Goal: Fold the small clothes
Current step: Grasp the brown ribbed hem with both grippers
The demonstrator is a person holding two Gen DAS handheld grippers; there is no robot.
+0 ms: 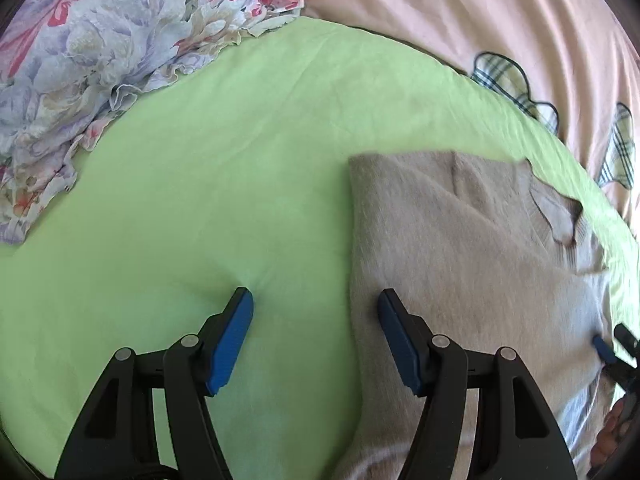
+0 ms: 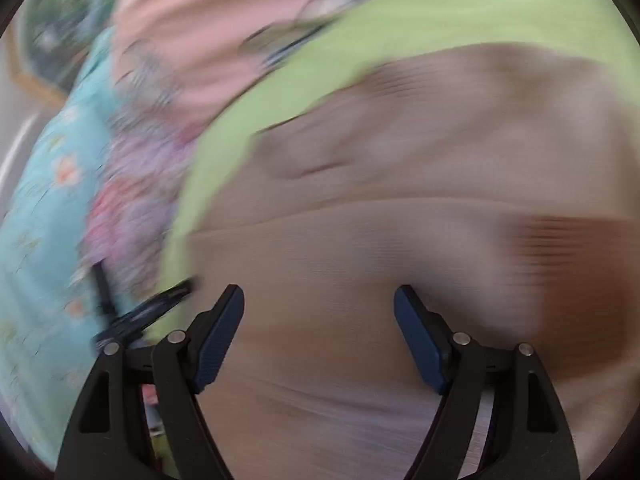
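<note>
The left gripper (image 1: 316, 300) has its blue-padded fingers (image 1: 230, 344) wide apart and holding nothing. One finger sits over the green sheet (image 1: 200, 200), the other over the left edge of the beige sweater (image 1: 460, 248), so the sweater's folded edge runs up between them. Whether the tips press on the cloth cannot be told.

The right gripper (image 2: 318, 300) also has its fingers (image 2: 218, 344) spread wide with nothing between them. Both hang above the sweater (image 2: 380, 240), which fills most of that heavily blurred view. In the left wrist view this gripper (image 1: 614, 348) shows at the sweater's right edge, low in the frame.

The sweater lies on the green sheet, folded lengthwise with a straight left edge; its neck opening (image 1: 560, 216) faces the far right corner. The sheet is spread over a bed. Beyond it, to the far left, lies a crumpled floral cloth (image 1: 100, 60) whose ruffled edge overlaps the sheet. A pink bedspread (image 1: 480, 12) with checked patches (image 1: 508, 76) lies along the far right side. In the right wrist view a pale blue flowered cloth (image 2: 44, 220) shows at the left.
</note>
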